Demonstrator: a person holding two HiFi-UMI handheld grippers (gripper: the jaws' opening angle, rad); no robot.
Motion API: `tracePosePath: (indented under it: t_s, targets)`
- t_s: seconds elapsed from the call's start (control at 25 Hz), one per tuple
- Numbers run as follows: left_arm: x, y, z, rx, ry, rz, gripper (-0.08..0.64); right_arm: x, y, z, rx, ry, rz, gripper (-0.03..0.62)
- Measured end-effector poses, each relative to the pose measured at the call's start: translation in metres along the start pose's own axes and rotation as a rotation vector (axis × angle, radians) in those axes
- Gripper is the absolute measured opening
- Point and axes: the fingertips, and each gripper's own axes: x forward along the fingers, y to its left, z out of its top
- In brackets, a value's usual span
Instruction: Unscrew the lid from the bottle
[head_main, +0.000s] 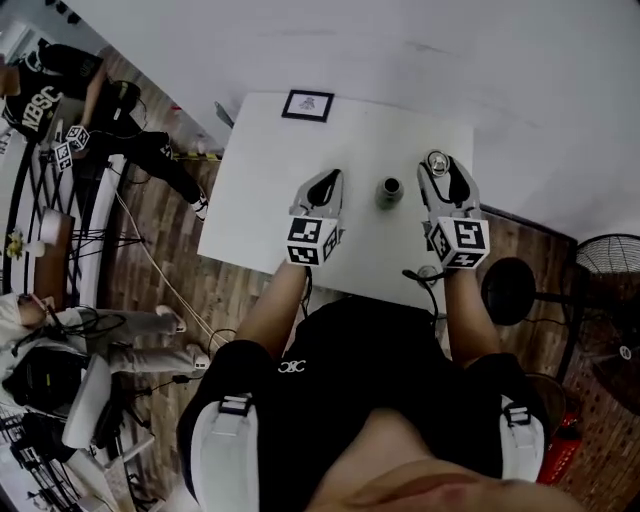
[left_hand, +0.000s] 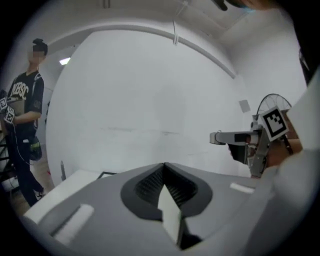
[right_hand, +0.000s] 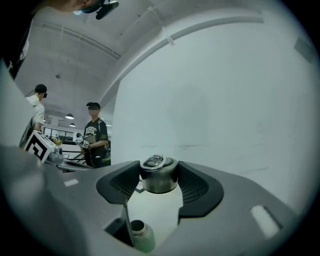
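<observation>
Far left, beyond table: bystander in black printed shirt (head_main: 40, 95). White rectangular table (head_main: 250, 200) seen from above. Left gripper (head_main: 326, 184): jaws pressed together, nothing between them, poised over table left of bottle. Small pale-green bottle with metal neck (head_main: 389, 191) stands upright on table between both grippers, mouth open, lid off. Right gripper (head_main: 438, 165): jaws clamped on round steel lid with ring handle (right_hand: 159, 176), just right of bottle, clear of it.

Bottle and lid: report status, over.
Left gripper shut, empty. Right gripper fingers clamped on lid, off the bottle. Bottle upright on table, mouth open. No obstruction seen.
</observation>
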Motion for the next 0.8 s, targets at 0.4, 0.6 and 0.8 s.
tracePosePath:
  t_s: [0.4, 0.6, 0.8]
  targets:
    - [-0.069, 0.023, 0.075, -0.027, -0.041, 0.216, 0.054, -0.037, 0.001, 0.054, -0.018, -0.108, -0.074, 0.244]
    - [-0.082, 0.019, 0.082, -0.007, -0.053, 0.221, 0.054, -0.044, 0.010, 0.053, -0.043, -0.098, -0.074, 0.244]
    - [-0.086, 0.007, 0.080, -0.008, -0.054, 0.205, 0.054, -0.049, 0.018, 0.052, -0.076, -0.090, -0.053, 0.244]
